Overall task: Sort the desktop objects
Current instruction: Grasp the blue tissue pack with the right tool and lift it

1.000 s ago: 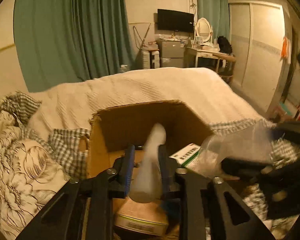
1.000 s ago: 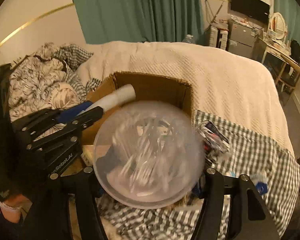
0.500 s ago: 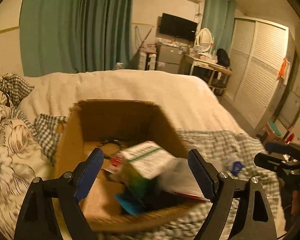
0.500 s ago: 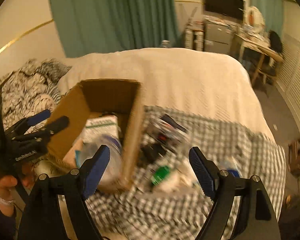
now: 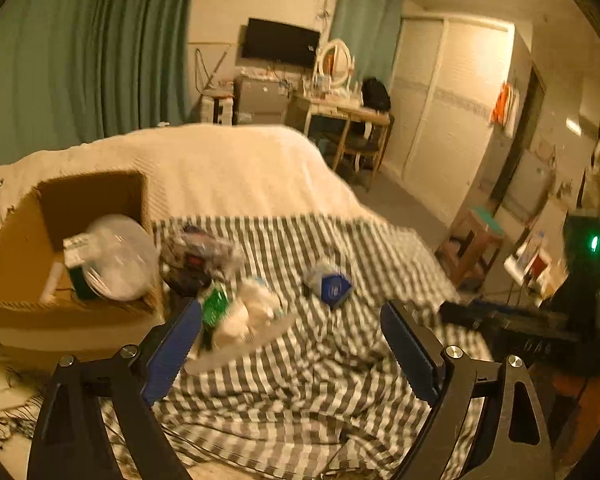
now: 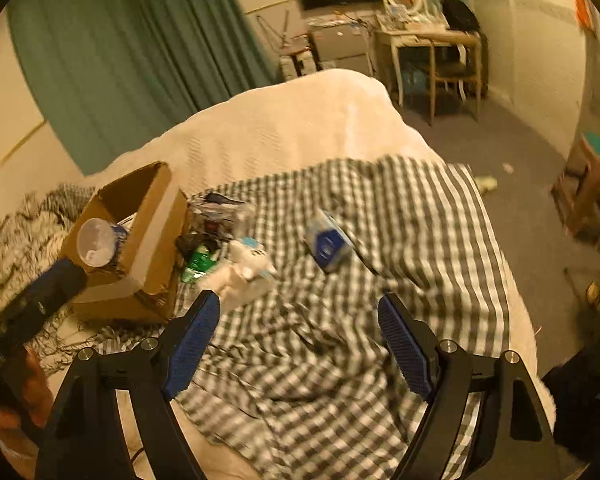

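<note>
A cardboard box (image 5: 28, 312) stands at the left on the bed and also shows in the right wrist view (image 6: 148, 240). In it lie a clear round container (image 5: 118, 258), a white tube (image 5: 51, 280) and a green-and-white packet (image 5: 78, 246). On the checked cloth (image 5: 300, 392) beside the box lie a green bottle (image 5: 215, 304), a white bundle (image 5: 252, 312), a crinkled plastic bag (image 5: 200, 244) and a blue-and-white pack (image 5: 330, 288). My left gripper (image 5: 292, 348) is open and empty above the cloth. My right gripper (image 6: 298, 340) is open and empty.
The cream bedspread (image 5: 204, 168) covers the far bed. A patterned quilt (image 6: 16, 232) lies left of the box. A desk and chair (image 6: 432, 60) stand beyond the bed. A small stool (image 5: 476, 240) stands on the floor at right.
My left gripper let go of the white tube and my right let go of the clear container; both now lie in the box. Both grippers opened and drew back to the right.
</note>
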Available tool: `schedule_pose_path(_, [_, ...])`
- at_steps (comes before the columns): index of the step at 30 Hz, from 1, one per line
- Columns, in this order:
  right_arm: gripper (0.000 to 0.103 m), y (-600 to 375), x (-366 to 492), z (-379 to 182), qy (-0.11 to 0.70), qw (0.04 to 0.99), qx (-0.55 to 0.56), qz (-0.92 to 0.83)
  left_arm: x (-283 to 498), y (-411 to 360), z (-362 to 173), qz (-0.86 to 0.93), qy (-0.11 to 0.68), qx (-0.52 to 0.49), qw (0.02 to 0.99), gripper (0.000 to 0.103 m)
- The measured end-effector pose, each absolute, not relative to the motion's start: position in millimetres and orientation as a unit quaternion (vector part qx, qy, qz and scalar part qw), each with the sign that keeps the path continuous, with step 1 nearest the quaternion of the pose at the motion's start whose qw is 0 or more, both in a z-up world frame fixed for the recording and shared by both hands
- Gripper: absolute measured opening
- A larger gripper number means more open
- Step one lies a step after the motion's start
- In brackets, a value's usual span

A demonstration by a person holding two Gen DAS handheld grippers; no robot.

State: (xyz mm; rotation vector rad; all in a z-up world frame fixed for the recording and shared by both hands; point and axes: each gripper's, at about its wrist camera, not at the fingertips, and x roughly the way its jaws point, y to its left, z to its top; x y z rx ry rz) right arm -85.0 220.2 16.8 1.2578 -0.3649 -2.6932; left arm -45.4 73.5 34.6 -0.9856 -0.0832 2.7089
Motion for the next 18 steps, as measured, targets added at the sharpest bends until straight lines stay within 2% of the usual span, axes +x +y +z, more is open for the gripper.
schedule_pose_path(10, [0.081,243.9,-114.2,-47.0,-0.056,0.066,0.433,-0.897,-86.5,87.9,-81.7,0.904,0.022,-0.414,0.103,0.093])
schedule_pose_path(18, [0.081,216.8,-164.0,-63.6,-0.025,0.098,0.402,-0.91,-143.9,84.5,-114.0,0.911,0.02,-0.404,0.073,0.093])
